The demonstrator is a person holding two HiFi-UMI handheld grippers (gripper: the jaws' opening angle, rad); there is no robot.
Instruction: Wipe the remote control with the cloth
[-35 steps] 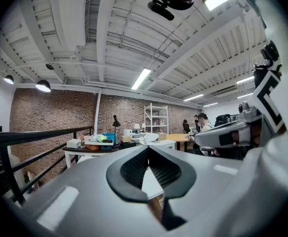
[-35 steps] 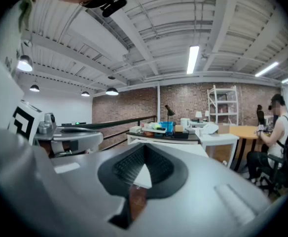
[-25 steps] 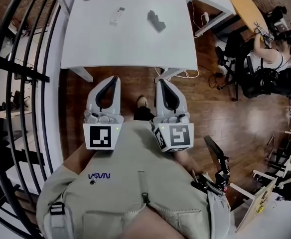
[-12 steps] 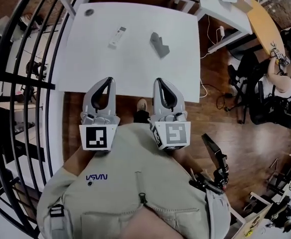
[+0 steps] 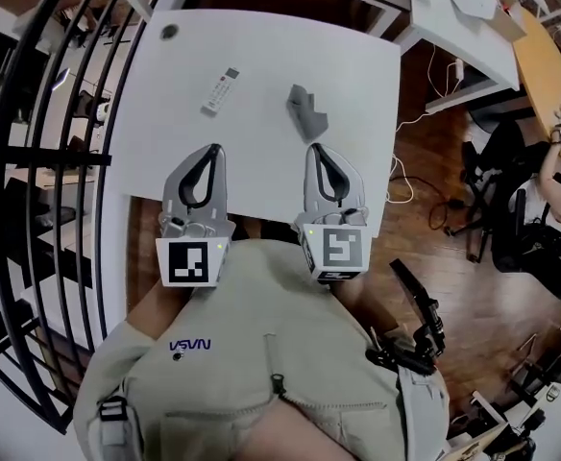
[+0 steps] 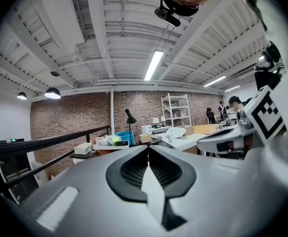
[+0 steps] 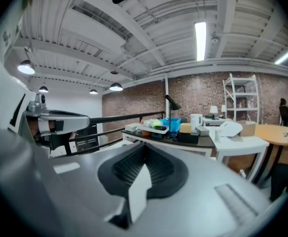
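Closer than before, the left gripper (image 5: 212,149) and right gripper (image 5: 317,149), both clenched on nothing, had reached the table (image 5: 261,36) edge; the remote control (image 5: 220,91) and cloth (image 5: 306,111) lay untouched ahead.

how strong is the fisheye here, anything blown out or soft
Head view: strong fisheye, the railing bows into arcs; the white table is bright, yet the remote control and cloth look sharp. Left gripper view: black corners, the ceiling light glares. Right gripper view: much the same.
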